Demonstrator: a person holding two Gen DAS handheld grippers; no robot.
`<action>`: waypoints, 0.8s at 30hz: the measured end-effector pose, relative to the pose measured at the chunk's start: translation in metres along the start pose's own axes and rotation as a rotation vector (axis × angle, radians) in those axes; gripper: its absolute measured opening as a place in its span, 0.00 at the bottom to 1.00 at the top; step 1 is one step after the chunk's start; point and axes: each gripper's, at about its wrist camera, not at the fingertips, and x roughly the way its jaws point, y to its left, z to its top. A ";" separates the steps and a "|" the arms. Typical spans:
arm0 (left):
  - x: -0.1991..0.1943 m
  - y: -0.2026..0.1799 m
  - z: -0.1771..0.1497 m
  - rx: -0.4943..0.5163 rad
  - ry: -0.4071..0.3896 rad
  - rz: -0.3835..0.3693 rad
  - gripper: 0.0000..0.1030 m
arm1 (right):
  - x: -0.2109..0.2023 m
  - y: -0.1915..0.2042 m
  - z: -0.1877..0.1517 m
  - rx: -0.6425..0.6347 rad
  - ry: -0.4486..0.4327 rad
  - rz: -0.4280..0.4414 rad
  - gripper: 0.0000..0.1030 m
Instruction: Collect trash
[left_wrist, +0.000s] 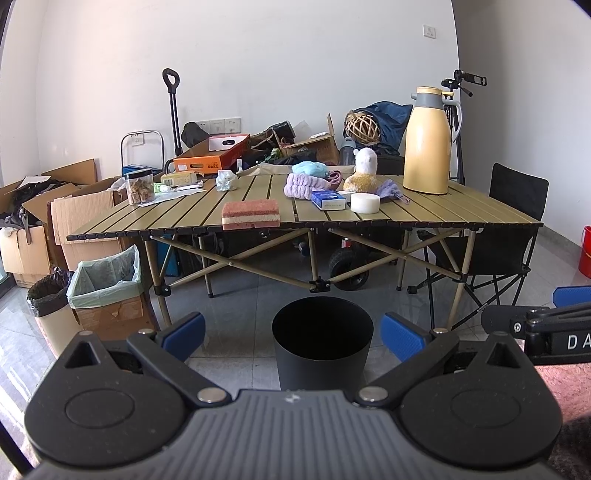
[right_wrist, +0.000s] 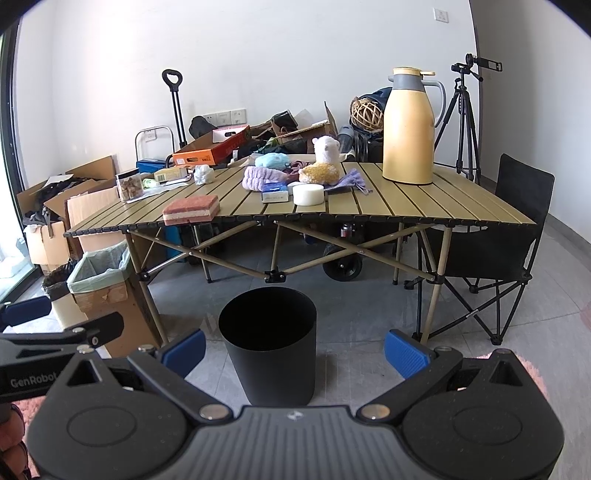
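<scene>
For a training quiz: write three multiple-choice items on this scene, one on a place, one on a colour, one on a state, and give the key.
1. Where does the black bin stand?
A. on the floor before the table
B. on the table
C. on the chair

2. What colour is the tall jug?
A. red
B. yellow
C. green

3. How are the two hand-held grippers?
A. both open and empty
B. both shut on trash
C. one holds the sponge

Key: 1 A, the bin sits on tiles short of the table. 2 B, its body is yellow. 3 A, the left hand-held gripper and right hand-held gripper show spread fingers with nothing between.
</scene>
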 end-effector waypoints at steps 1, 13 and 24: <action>0.002 0.000 0.000 0.001 -0.001 -0.001 1.00 | 0.002 -0.001 0.001 0.000 -0.003 0.001 1.00; 0.019 0.002 0.000 0.004 0.001 -0.001 1.00 | 0.019 -0.004 0.010 -0.002 -0.018 0.007 1.00; 0.050 0.009 0.012 -0.004 0.003 0.002 1.00 | 0.047 -0.006 0.025 0.003 -0.026 0.019 1.00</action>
